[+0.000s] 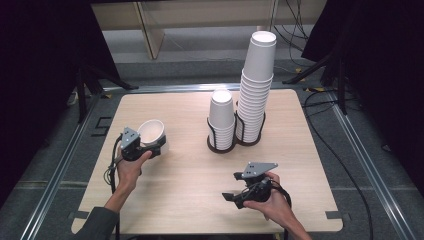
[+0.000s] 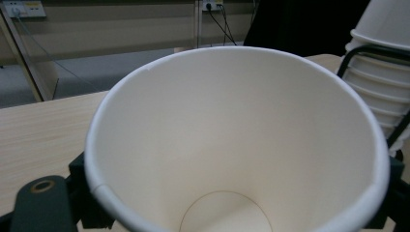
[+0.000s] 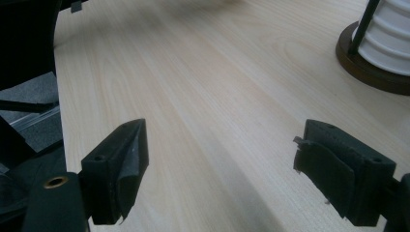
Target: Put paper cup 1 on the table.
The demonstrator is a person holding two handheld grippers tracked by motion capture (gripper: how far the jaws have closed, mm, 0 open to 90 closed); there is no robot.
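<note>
My left gripper (image 1: 152, 146) is shut on a white paper cup (image 1: 151, 131) at the left of the wooden table (image 1: 175, 200), and holds it mouth up and tilted. In the left gripper view the cup (image 2: 232, 145) is empty, with a black finger (image 2: 43, 208) against its left side. Near the front edge, my right gripper (image 1: 232, 186) points left. It stands open (image 3: 227, 164) over bare wood with nothing between its fingers.
Two stacks of white cups stand in black wire holders at the table's middle back: a short stack (image 1: 221, 120) and a tall stack (image 1: 256, 85). The holder's brown base (image 3: 372, 67) lies ahead and right of my right gripper. Dark curtains flank the table.
</note>
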